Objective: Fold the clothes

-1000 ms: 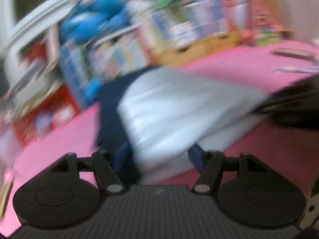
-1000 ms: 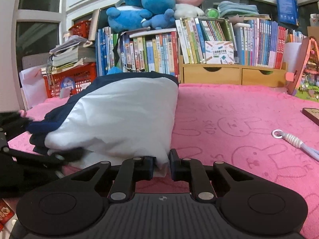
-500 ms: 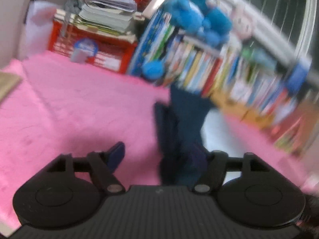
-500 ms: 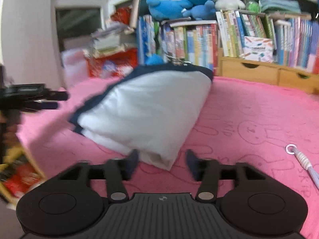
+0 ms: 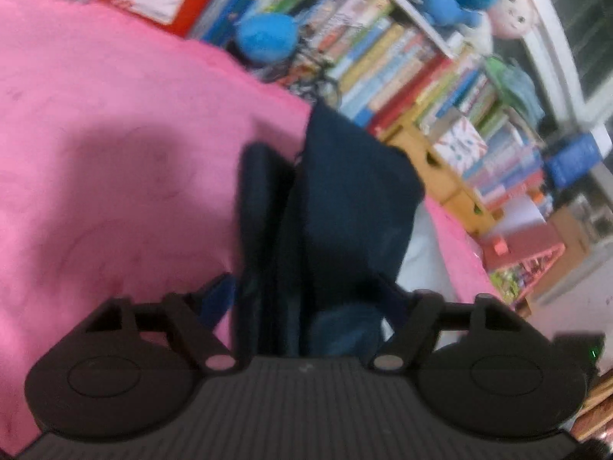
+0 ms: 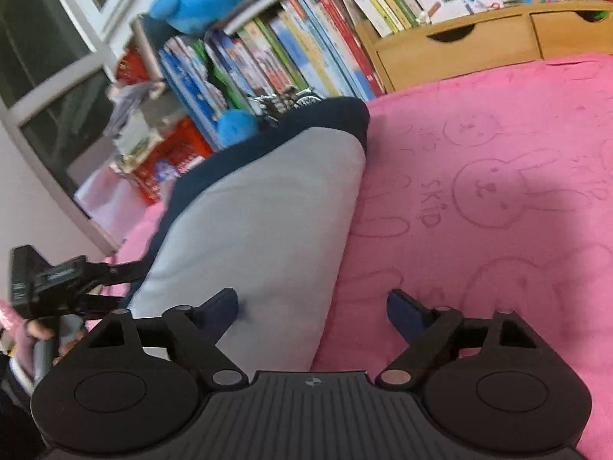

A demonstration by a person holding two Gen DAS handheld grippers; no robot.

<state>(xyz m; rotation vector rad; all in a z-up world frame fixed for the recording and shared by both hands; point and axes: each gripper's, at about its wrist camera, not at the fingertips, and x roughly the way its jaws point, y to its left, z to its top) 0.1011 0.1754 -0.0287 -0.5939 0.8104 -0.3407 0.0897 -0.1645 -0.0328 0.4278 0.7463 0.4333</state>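
Your folded garment [image 6: 268, 222] lies on the pink blanket [image 6: 479, 191], in front of the bookshelf [image 6: 306, 50]. Your right gripper [image 6: 312, 306] is opening, its jaws straddling the bundle's near edge without pinching. Your left gripper [image 5: 306, 299] is closing around the dark navy end, though I can't tell whether it grips. A one-sided tug could likely undo the fold.
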